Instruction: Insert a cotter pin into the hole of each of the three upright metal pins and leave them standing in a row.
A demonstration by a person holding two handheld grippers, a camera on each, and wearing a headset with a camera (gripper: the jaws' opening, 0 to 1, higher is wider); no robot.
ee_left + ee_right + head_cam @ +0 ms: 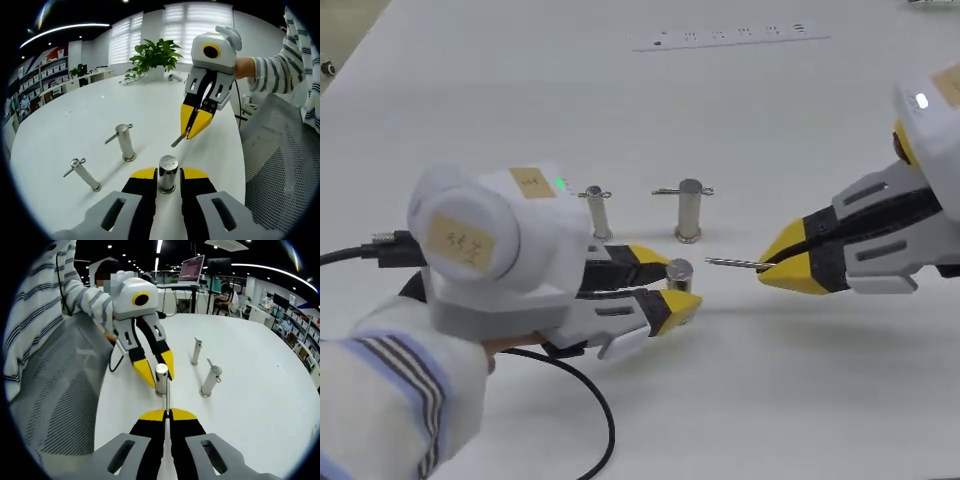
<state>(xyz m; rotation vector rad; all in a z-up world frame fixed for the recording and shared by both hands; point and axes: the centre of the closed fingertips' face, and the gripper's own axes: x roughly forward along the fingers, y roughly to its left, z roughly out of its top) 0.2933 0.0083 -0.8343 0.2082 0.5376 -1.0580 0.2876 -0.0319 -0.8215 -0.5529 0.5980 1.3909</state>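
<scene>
Pin in work: we see the third pin (679, 270) upright on the table (800, 380), its shaft between the yellow-tipped jaws of the left gripper (675, 285).
Left gripper: closed on the third pin, clamping it from both sides; the pin's head stands above the jaws.
Right gripper: the right gripper (767, 264) pinches the cotter pin (730, 263), with its jaws pressed together on the rear end.
Cotter pin to third pin: in the head view it lies level at 3 o'clock of the pin's head, its tip aimed at the head and very near. We cannot tell whether it touches.
Other pins: the middle pin (690, 210) stands at 12 o'clock of the third pin and the far pin (597, 212) at 10 o'clock. Each has its own cotter through the top.
Writing: yellow stickers (460, 240) on the left gripper carry marks we cannot read.
Power strip: the power strip (730, 36) lies at 12 o'clock, well apart, near the table's far edge.
</scene>
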